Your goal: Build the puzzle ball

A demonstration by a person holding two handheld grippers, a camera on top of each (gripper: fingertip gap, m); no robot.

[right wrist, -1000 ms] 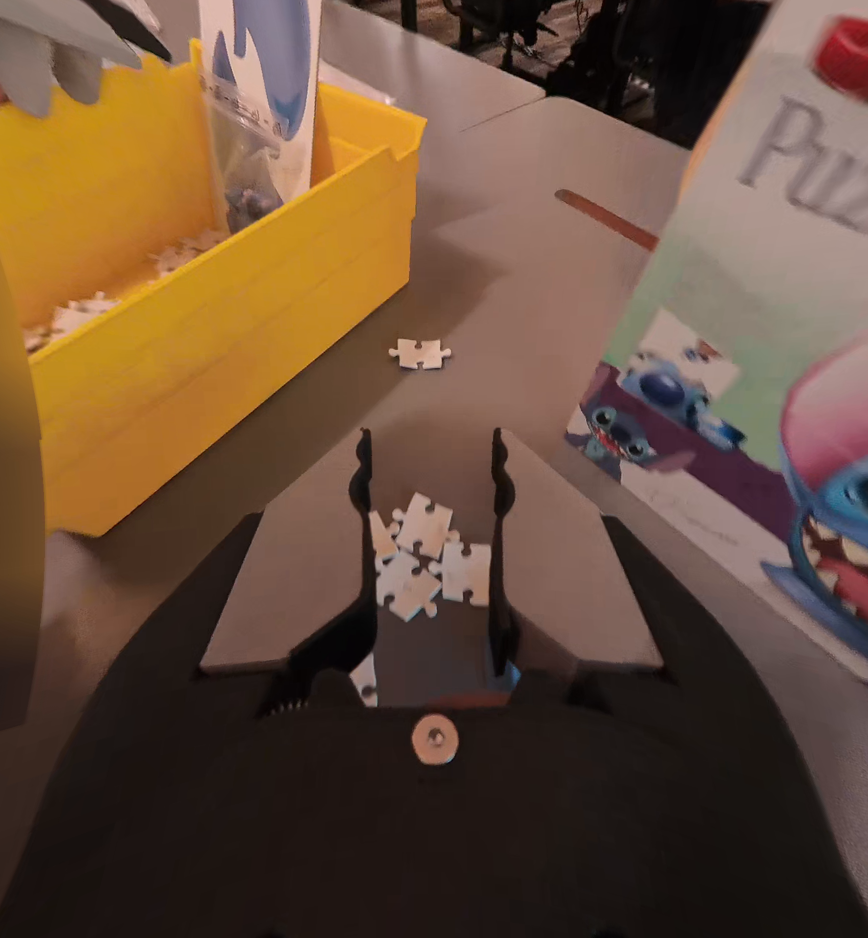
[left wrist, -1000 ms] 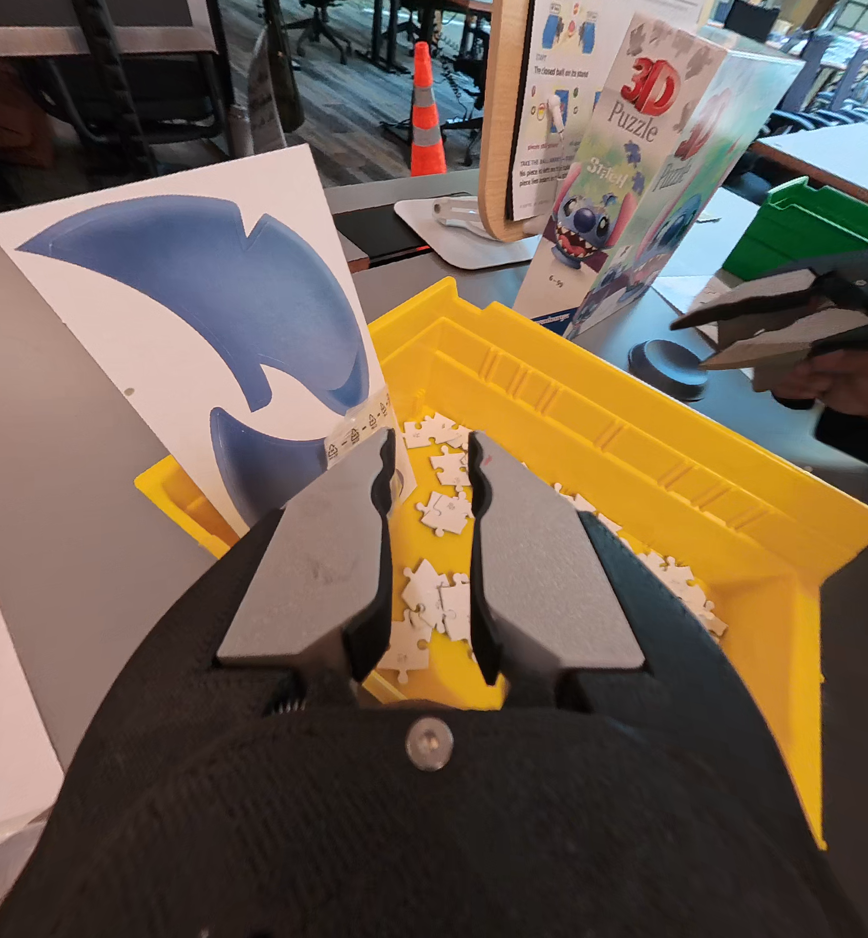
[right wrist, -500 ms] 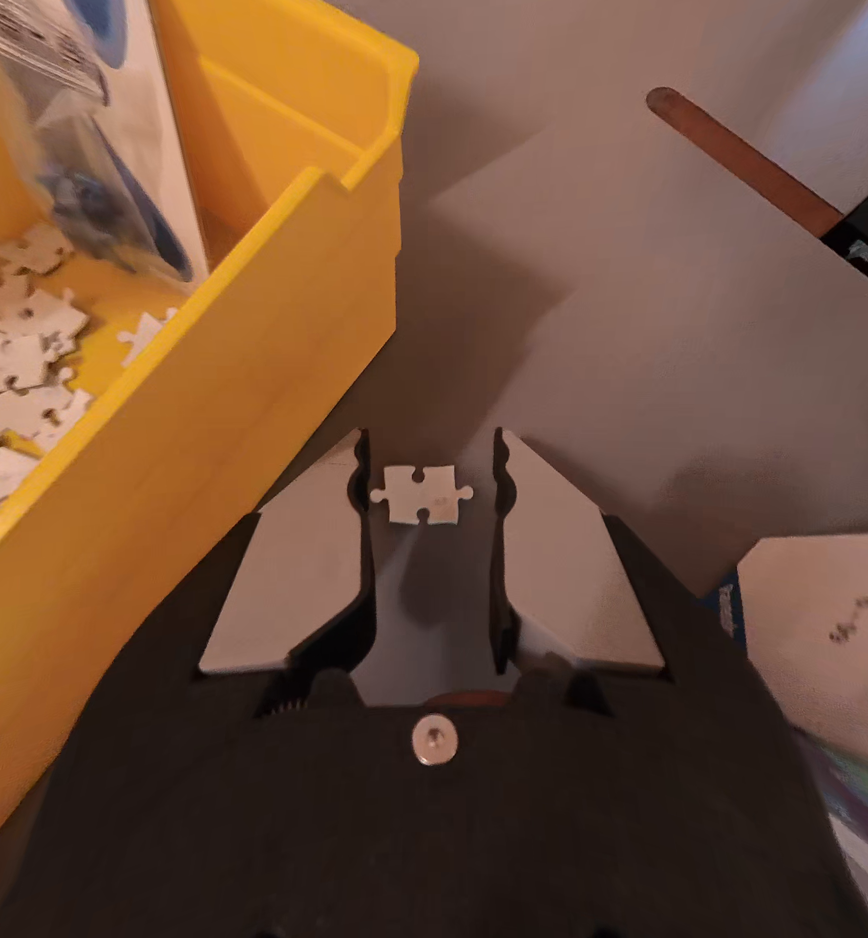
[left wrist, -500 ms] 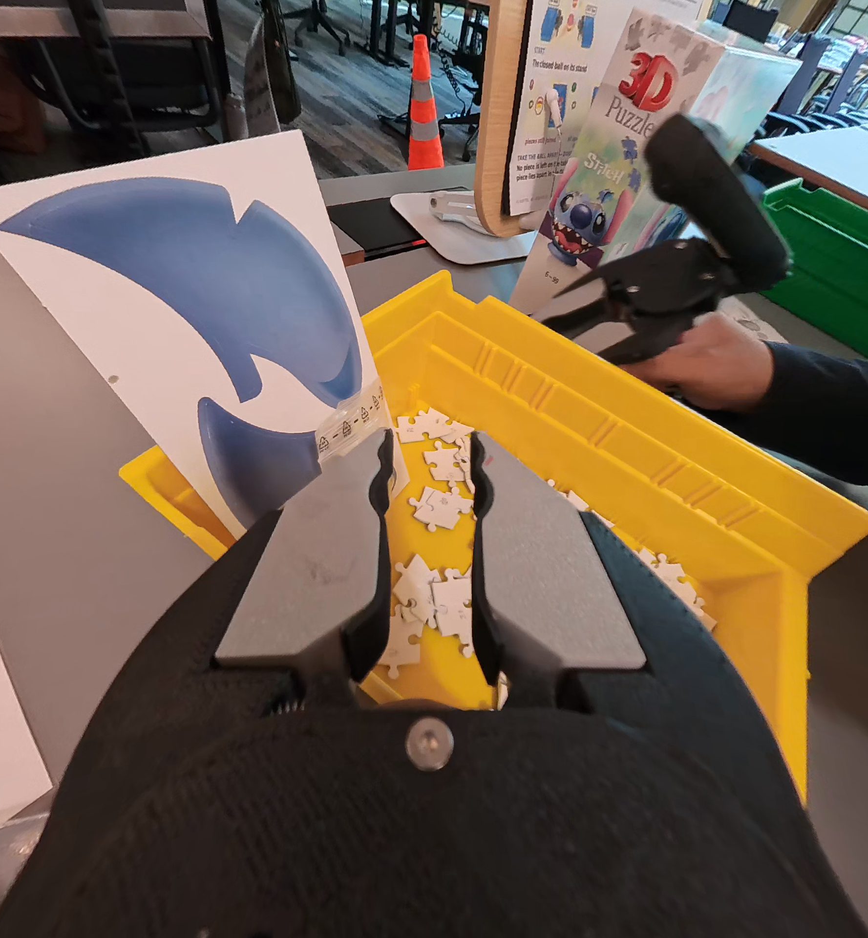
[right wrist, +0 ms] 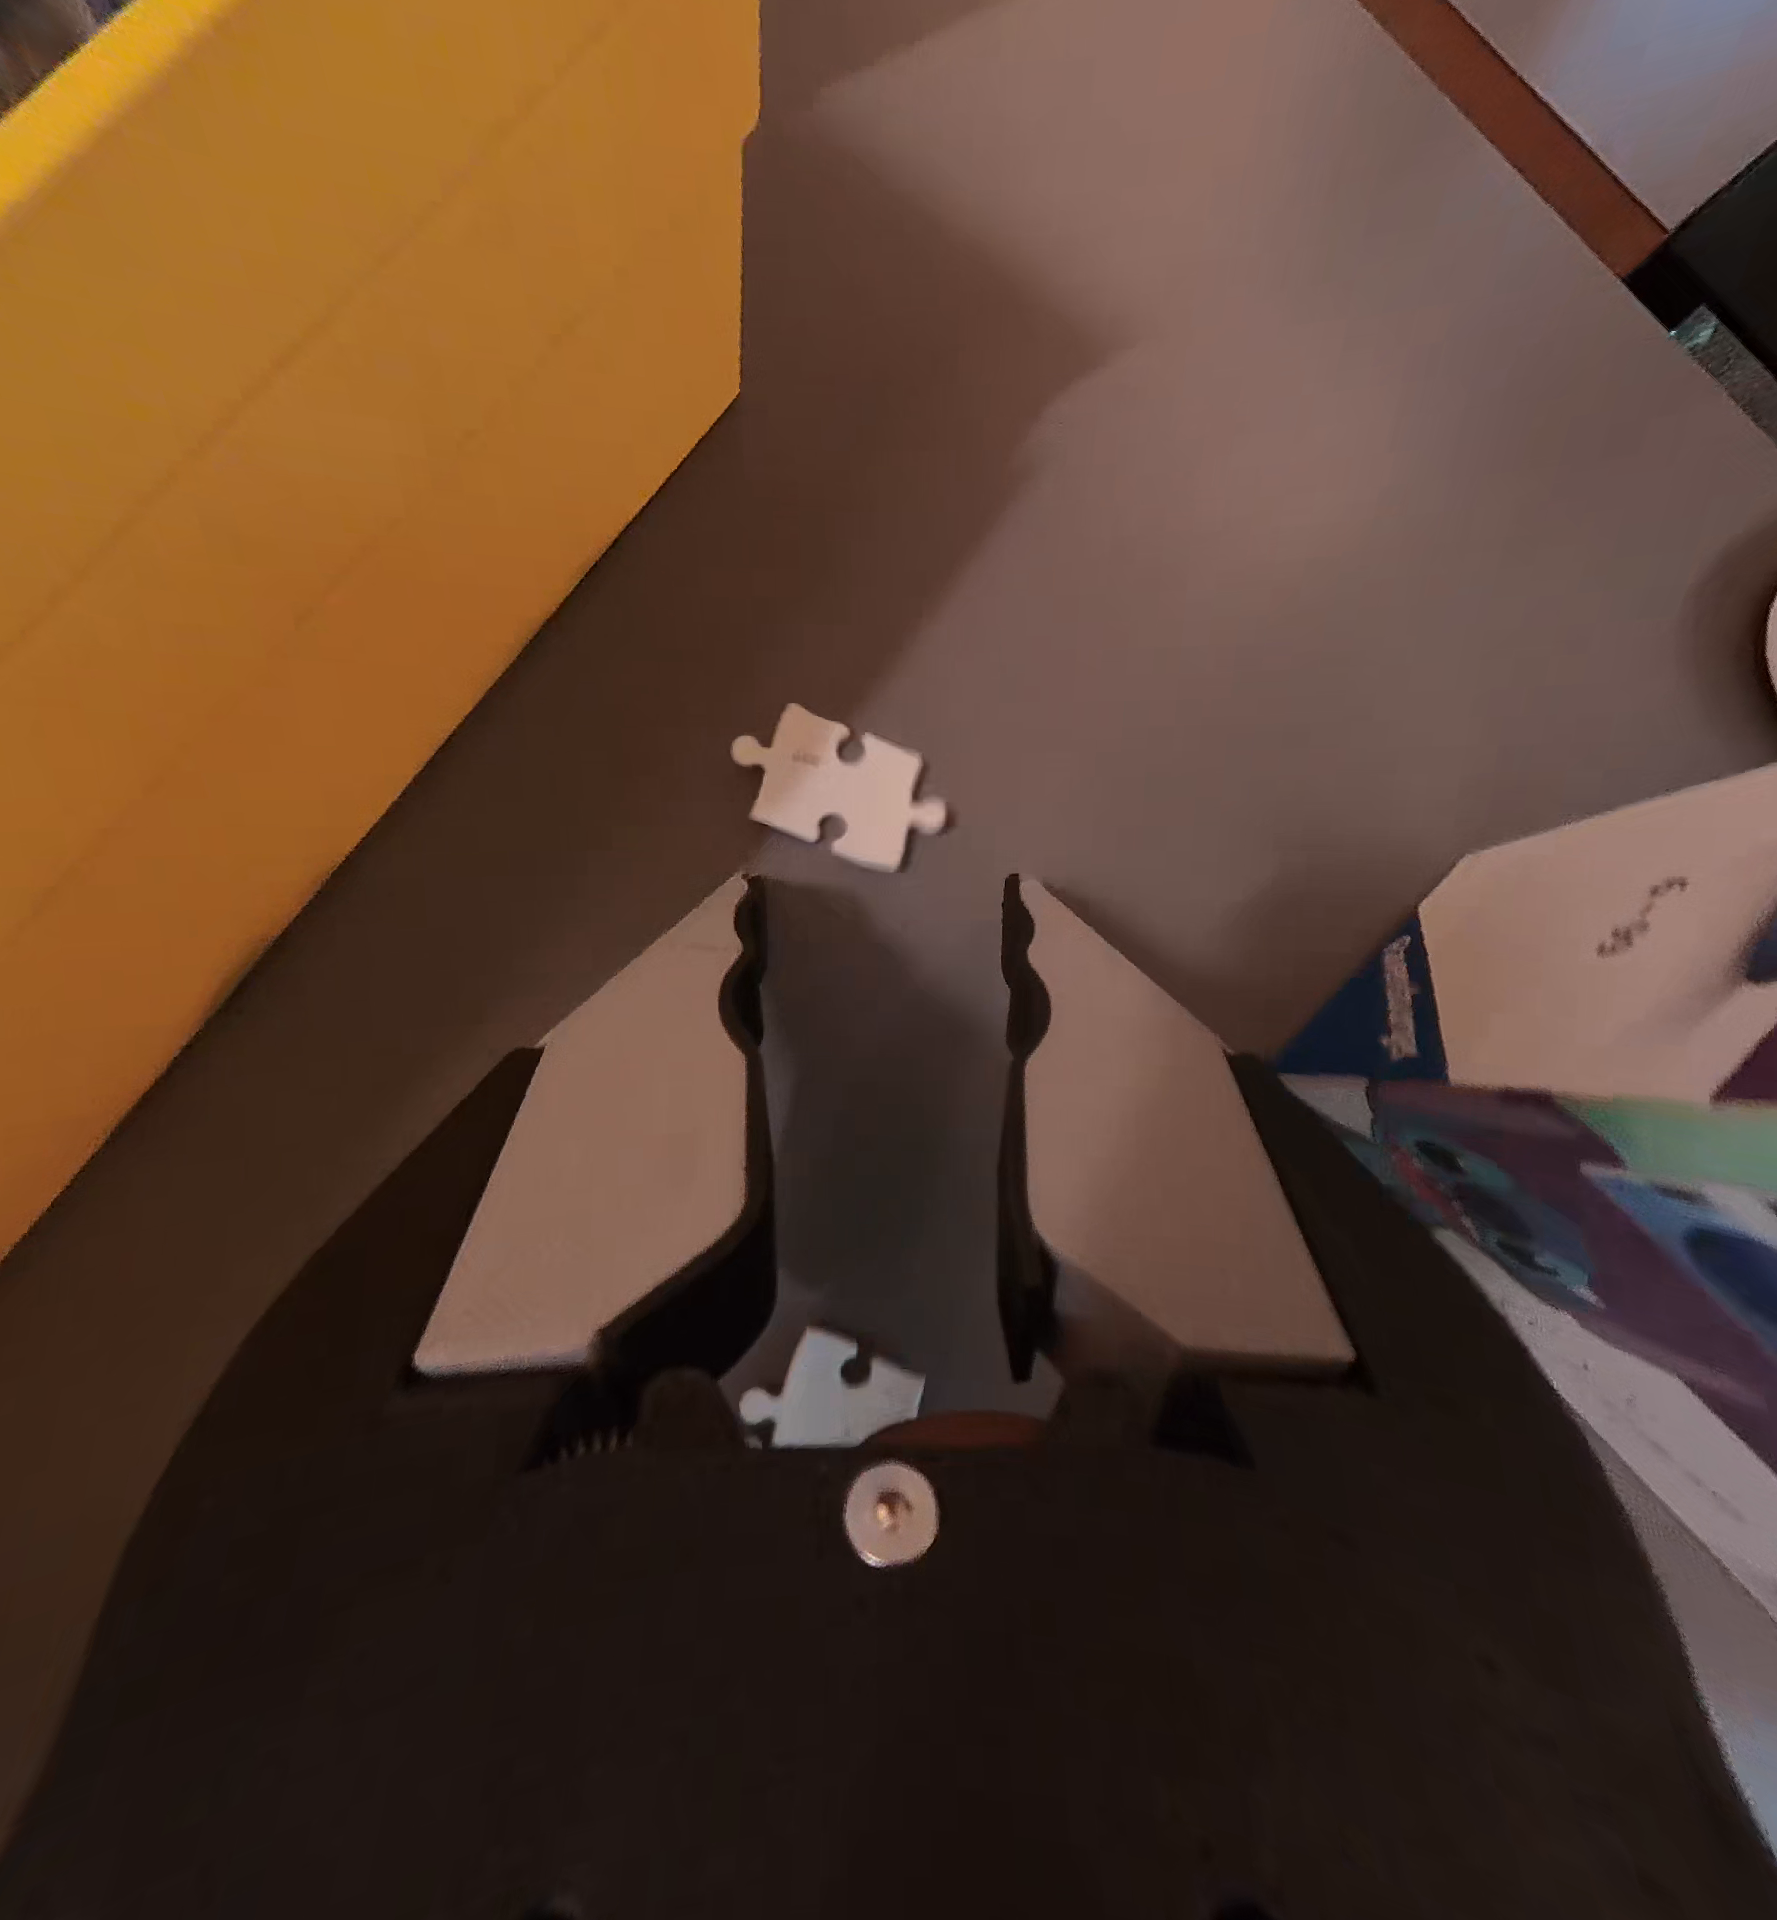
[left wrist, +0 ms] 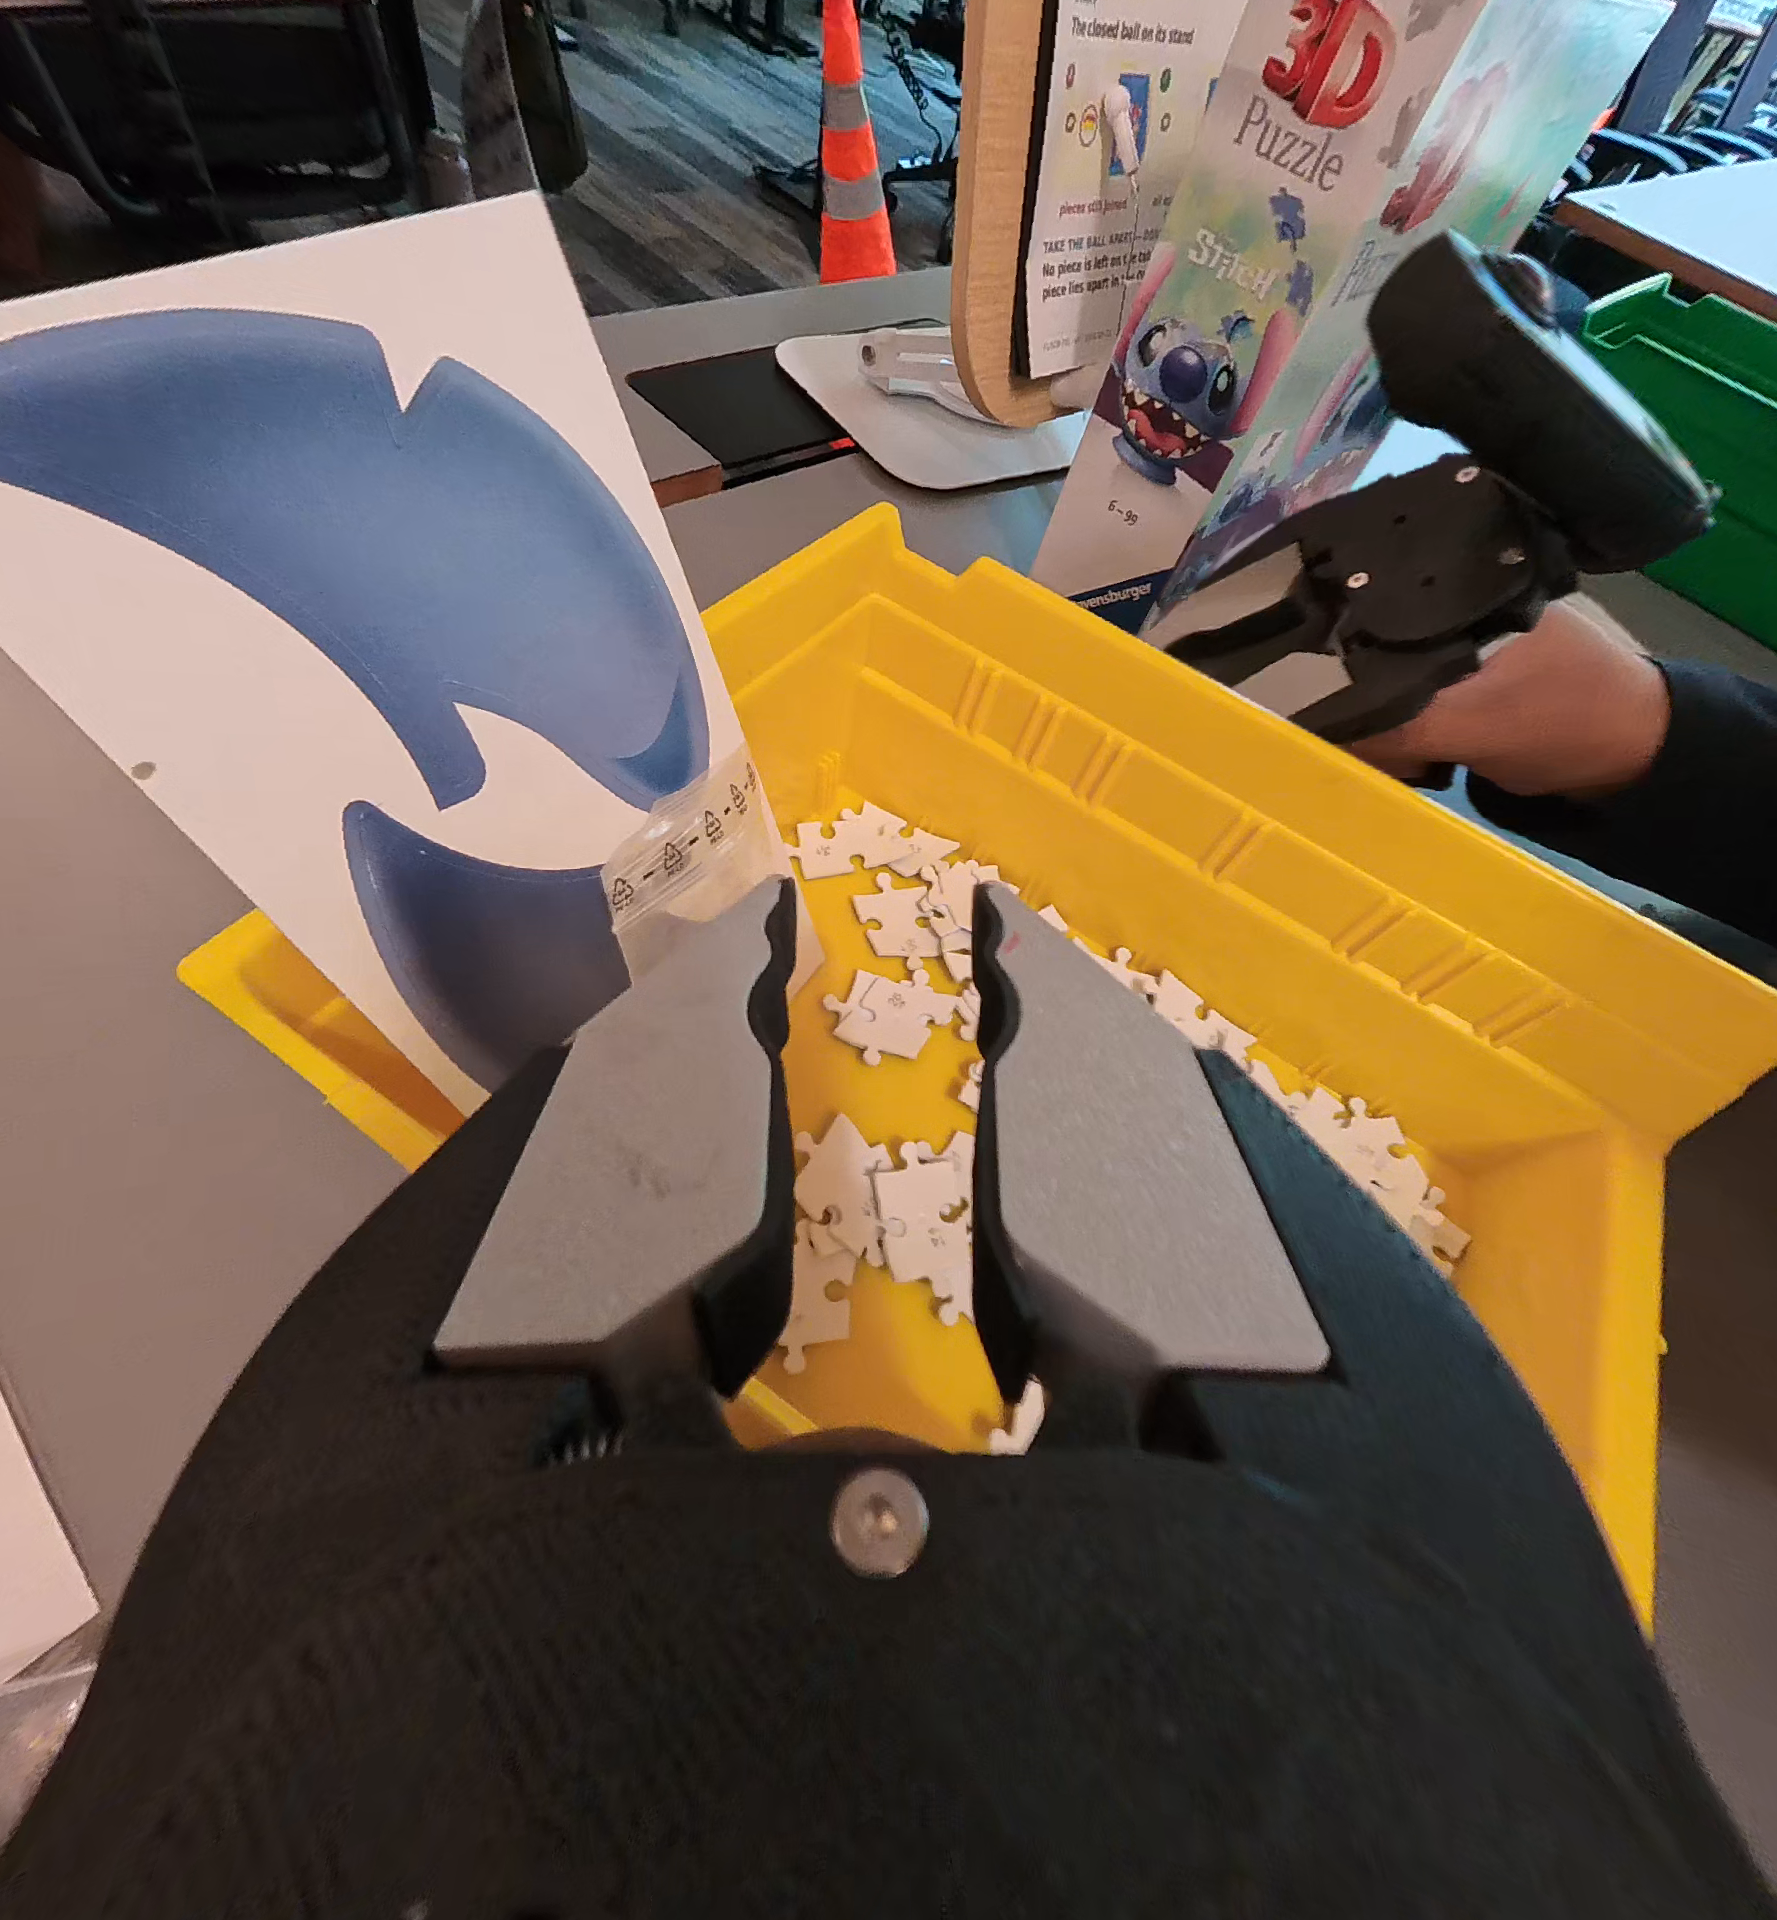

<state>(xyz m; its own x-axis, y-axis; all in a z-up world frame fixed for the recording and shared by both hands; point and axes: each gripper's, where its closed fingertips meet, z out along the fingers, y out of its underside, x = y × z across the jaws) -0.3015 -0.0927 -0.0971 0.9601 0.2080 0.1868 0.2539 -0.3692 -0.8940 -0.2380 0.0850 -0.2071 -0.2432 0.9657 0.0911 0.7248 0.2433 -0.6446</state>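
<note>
Right wrist view: my right gripper (right wrist: 879,883) hung with fingers spread, empty, just below the flat white jigsaw piece (right wrist: 837,785) at centre frame, lined up to grasp; left gripper (left wrist: 879,914) idled unclenched.

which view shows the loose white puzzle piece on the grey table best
The right wrist view: the single white jigsaw piece lies flat on the grey table, just beyond the open right gripper, beside the yellow plastic bin. The left wrist view does not show it; only pieces inside the bin appear there.
</note>
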